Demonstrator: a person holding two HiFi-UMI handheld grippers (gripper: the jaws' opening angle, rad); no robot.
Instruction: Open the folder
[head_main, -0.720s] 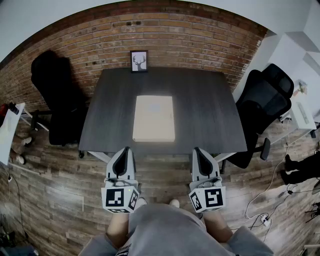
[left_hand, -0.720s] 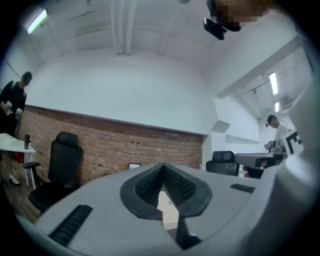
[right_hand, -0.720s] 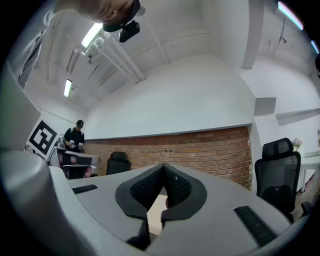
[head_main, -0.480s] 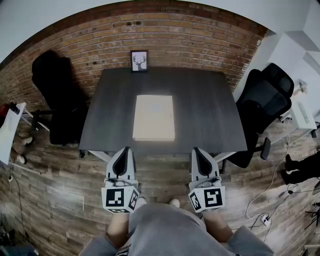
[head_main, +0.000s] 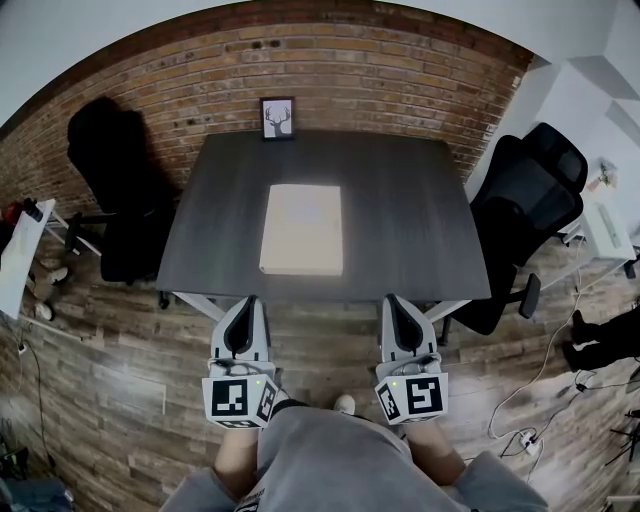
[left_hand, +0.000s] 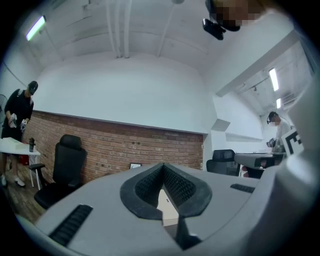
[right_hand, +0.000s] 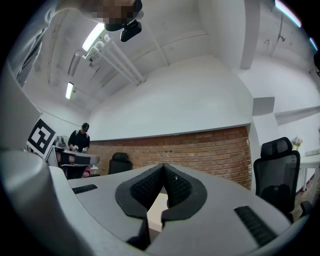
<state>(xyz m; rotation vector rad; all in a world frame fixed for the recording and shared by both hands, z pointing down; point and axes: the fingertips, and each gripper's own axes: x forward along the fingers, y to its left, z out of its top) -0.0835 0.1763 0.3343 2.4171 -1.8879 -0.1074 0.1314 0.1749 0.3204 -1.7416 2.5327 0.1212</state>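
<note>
A closed cream folder lies flat in the middle of the dark table. My left gripper and right gripper hover side by side just short of the table's near edge, both apart from the folder. Each is shut with nothing between its jaws. In the left gripper view a slice of the folder shows behind the closed pads. The right gripper view shows a slice of the folder past the closed pads.
A small framed deer picture stands at the table's far edge against the brick wall. Black office chairs stand at the left and right. A white desk is at the far right. Other people stand in the room.
The table and folder have slid slightly left and up in the head view; both grippers keep their places, shut.
</note>
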